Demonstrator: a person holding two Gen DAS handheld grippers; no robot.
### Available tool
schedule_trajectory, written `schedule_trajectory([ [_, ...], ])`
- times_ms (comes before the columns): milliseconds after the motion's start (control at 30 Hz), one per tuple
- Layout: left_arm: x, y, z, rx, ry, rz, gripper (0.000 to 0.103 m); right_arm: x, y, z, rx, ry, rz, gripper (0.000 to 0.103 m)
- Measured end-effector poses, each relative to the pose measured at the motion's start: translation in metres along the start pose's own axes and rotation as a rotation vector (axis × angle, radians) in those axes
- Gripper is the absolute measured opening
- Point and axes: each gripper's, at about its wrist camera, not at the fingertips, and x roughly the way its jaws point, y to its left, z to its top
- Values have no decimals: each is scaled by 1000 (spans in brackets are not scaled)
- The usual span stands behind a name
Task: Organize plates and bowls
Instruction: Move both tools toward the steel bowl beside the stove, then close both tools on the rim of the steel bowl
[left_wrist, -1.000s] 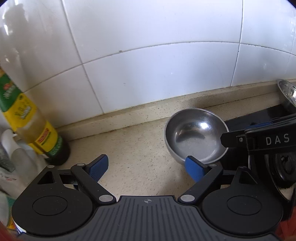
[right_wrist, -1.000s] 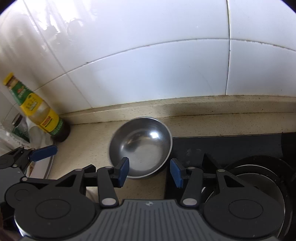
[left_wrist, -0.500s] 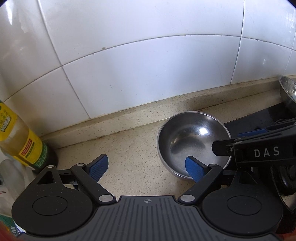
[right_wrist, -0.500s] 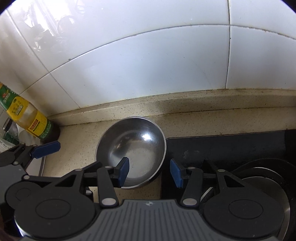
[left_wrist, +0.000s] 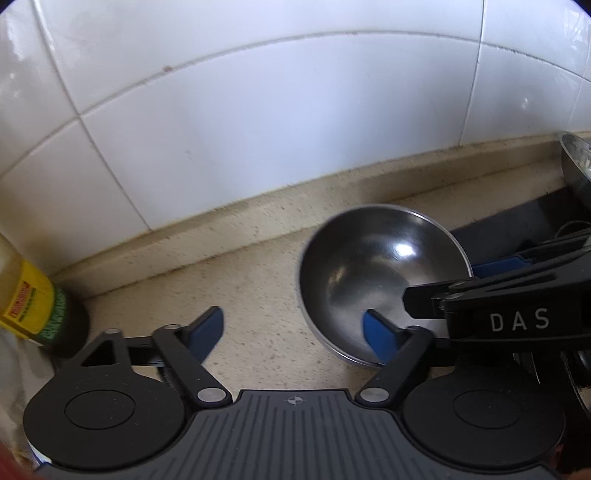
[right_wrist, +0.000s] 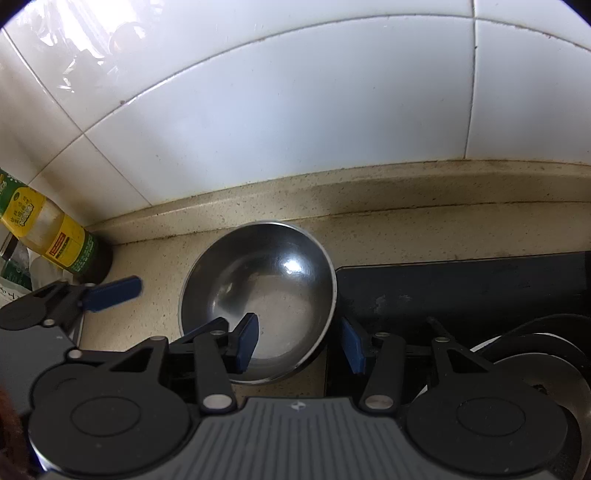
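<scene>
The right gripper (right_wrist: 300, 341) has its jaws moderately apart and straddles the near right rim of the steel bowl (right_wrist: 258, 291): one blue pad hangs inside the bowl at about 7 o'clock of its centre, the other sits outside the wall at about 4 o'clock, over the edge of the black stovetop (right_wrist: 461, 288). No pad looks pressed to metal, so nothing is held. The left gripper (left_wrist: 291, 332) is spread wide and empty; its right pad overlaps the bowl's near rim, its left pad hovers over bare countertop (left_wrist: 258, 295), and whether either touches anything cannot be told. The bowl stands upright and empty on the counter, tight against the stovetop's left edge, near the tiled wall (right_wrist: 295, 129). At 9 o'clock from it an oil bottle (right_wrist: 55, 240) stands by the wall; at 2 o'clock in the left view the rim of another steel vessel (left_wrist: 576, 162) shows. By my judgement the sorting is early: this bowl is bracketed but not yet gripped, and lifting and stacking remain.
</scene>
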Motion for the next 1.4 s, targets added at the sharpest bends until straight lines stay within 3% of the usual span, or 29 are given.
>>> schedule_trajectory([
  [167,14,2,-1,-17,48,-40,54,8,-2,-1,-3,19,19,40],
  [367,14,-1,-3,-2,50,-65,41,14,-3,-2,3,29,37,33],
  [933,-16,8,5,-32,-17,-35,41,-15,8,-4,-26,-34,91,28],
  [1400,-93,19,-3,-64,-129,31,44,-79,44,-14,-110,-140,142,28],
])
